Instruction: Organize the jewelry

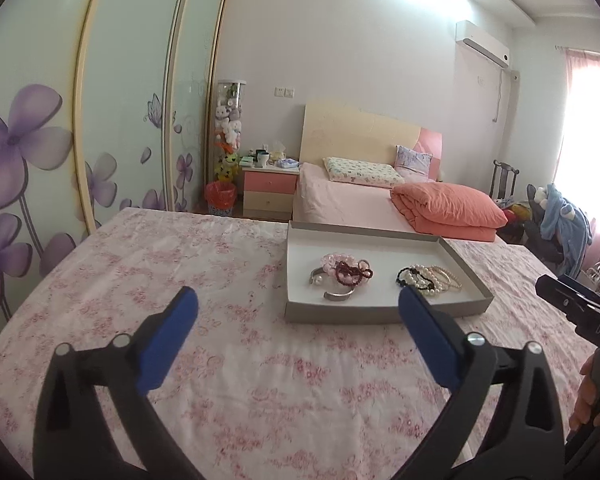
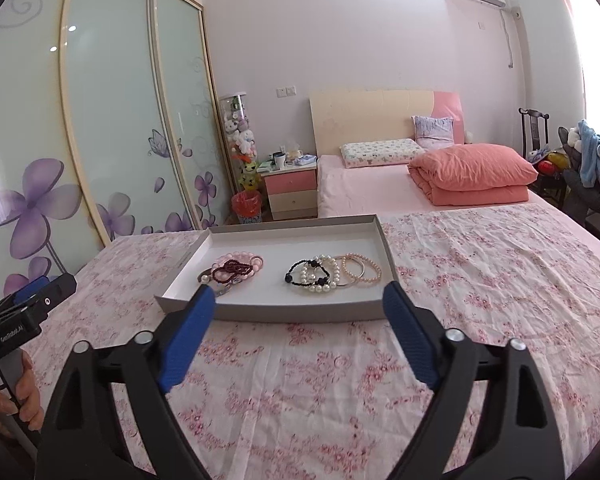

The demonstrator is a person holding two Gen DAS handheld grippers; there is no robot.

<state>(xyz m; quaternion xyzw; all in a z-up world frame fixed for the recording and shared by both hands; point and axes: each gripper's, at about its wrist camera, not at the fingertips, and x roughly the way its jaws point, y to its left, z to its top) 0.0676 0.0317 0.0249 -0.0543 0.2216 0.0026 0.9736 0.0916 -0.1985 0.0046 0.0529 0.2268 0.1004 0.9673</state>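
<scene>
A shallow white tray (image 1: 384, 314) (image 2: 292, 310) lies on the pink flowered tablecloth. It holds two heaps of bracelets. The left heap (image 1: 342, 270) (image 2: 236, 266) has pink beads, dark red beads and a silver cuff with pearls. The right heap (image 1: 428, 278) (image 2: 332, 272) has black beads, white pearls and thin pink and silver bangles. My left gripper (image 1: 298, 304) is open and empty, just short of the tray's near wall. My right gripper (image 2: 300, 300) is open and empty, also just in front of the tray.
The flowered cloth (image 1: 220, 380) covers the table in front of me. Beyond it stands a pink bed (image 2: 440, 188) with a folded orange quilt, a nightstand (image 2: 294, 192) and a sliding wardrobe (image 2: 100, 120) on the left. A chair with clothes (image 2: 592, 168) is at the right.
</scene>
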